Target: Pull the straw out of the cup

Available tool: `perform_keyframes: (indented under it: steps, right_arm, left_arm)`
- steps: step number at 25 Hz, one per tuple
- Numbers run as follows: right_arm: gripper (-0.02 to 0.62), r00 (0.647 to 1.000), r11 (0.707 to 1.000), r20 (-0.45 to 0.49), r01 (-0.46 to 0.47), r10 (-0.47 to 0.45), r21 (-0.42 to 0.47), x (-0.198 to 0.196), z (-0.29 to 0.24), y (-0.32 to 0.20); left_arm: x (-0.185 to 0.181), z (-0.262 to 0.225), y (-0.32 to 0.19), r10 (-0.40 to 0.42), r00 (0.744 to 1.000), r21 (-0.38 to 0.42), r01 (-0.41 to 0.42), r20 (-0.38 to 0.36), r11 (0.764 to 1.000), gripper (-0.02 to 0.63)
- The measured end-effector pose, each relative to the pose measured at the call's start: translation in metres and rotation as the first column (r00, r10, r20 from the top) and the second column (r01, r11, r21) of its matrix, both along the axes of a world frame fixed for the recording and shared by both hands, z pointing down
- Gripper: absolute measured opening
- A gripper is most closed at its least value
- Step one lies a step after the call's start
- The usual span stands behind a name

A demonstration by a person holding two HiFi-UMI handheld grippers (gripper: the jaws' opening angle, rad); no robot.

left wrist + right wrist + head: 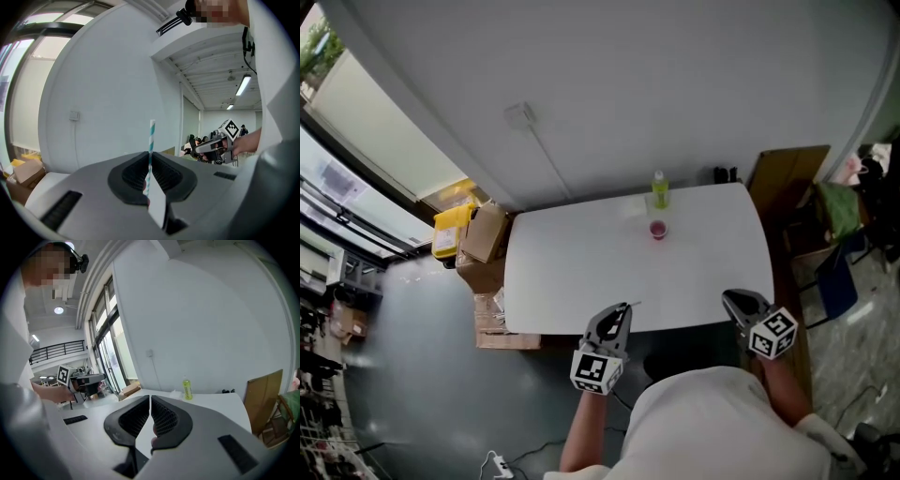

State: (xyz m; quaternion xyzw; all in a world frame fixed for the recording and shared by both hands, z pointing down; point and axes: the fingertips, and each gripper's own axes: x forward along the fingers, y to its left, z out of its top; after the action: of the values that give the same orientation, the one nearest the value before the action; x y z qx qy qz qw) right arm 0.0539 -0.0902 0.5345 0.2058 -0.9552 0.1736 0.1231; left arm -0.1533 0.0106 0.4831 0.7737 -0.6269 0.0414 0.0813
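Observation:
A small cup [657, 229] with pink contents stands on the white table [581, 272], toward its far side. No straw shows in it. My left gripper [621, 311] hovers over the table's near edge, away from the cup. It is shut on a white and teal striped straw [151, 137], which stands upright between the jaws. In the head view the straw [631, 306] shows only as a thin tip. My right gripper [733, 300] is at the near right edge of the table. Its jaws [150, 401] are shut with nothing between them.
A green bottle [660, 188] stands behind the cup near the wall; it also shows in the right gripper view [187, 389]. Cardboard boxes [484, 234] and a yellow case [450, 228] sit left of the table. A wooden board [787, 173] leans at the right.

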Motion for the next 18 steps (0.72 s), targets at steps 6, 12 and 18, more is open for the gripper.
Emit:
perform_keyframes:
  steps: [6, 12, 18]
  right_arm:
    - [0.039, 0.999, 0.999, 0.017, 0.046, -0.046, 0.011, 0.003, -0.005, -0.006]
    - [0.04, 0.997, 0.997, 0.018, 0.071, -0.071, 0.031, 0.003, -0.011, -0.01]
    - [0.04, 0.997, 0.997, 0.029, 0.07, -0.071, 0.033, 0.002, -0.013, -0.015]
  left_arm:
    - [0.012, -0.002, -0.002, -0.026, 1.0, -0.001, 0.026, -0.001, 1.0, 0.023]
    - [0.02, -0.005, -0.003, -0.039, 0.999, -0.003, 0.039, -0.009, 0.999, 0.023]
    - [0.022, -0.005, -0.004, -0.05, 0.999, 0.007, 0.05, 0.0, 0.999, 0.023]
